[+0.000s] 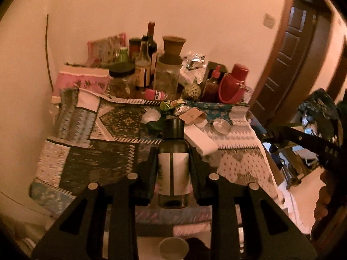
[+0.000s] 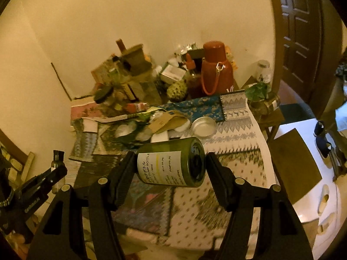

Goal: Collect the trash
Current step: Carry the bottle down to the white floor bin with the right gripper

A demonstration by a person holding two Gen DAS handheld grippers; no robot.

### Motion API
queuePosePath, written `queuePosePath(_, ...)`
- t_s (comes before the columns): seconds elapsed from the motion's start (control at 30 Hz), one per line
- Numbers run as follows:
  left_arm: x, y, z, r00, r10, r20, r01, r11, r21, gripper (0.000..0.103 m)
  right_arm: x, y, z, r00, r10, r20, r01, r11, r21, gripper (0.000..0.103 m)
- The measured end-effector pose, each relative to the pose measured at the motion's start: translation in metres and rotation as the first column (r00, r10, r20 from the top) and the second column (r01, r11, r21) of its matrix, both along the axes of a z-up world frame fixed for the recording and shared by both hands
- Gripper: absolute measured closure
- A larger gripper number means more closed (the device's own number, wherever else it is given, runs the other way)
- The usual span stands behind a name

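A: Nearest to us, the left gripper (image 1: 172, 162) is closed narrowly on a slim dark bottle (image 1: 173, 162), its long axis running straight ahead along the fingers, cap away from us.

B: And our right gripper (image 2: 168, 166) is clamped much wider on a green pump bottle (image 2: 173, 162), held end to end, so its long axis lies crosswise between the pads. Both pieces hang in the air above the near edge of the worktop (image 2: 238, 173), touching nothing else.

A: So each hand is full. We judge the next move is carrying them to wherever trash goes; no bin shows in either view.

B: More trash lies mid-worktop, ahead of both grippers: a brown paper tag (image 2: 167, 122), crumpled foil (image 1: 183, 109), a round metal tin (image 2: 203, 126), a white box (image 1: 200, 140).

A: Along the far edge stand a red flask (image 2: 216, 69), glass jars and bottles, crowded close. We'd say they aren't trash, and reaching past the litter risks knocking them.
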State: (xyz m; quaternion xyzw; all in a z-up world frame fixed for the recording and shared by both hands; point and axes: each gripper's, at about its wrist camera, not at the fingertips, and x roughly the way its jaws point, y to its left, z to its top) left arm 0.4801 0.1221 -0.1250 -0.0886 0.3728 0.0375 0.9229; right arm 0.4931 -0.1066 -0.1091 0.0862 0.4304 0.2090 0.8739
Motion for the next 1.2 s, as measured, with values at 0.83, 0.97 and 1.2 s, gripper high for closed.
queuePosePath(0.83,-0.201,-0.006,-0.019,0.981,-0.191,-0.019,0.190,0.981,-0.038,0.076,-0.228,0.012,-0.003,0.994,-0.109,-0.022,0.107,0.993,-0.054,0.041)
queuePosePath(0.97,-0.201,-0.011,-0.052,0.979,-0.183,-0.087,0.178,0.982,-0.060,0.076,-0.233,0.009,-0.031,0.993,-0.095,-0.073,0.088,0.993,-0.082,0.041)
queuePosePath(1.2,-0.192,-0.019,-0.134,0.964,-0.148,-0.220,0.129,0.987,-0.099,0.076,-0.228,0.006,-0.108,0.980,-0.045,-0.193,0.022,0.993,-0.116,0.041)
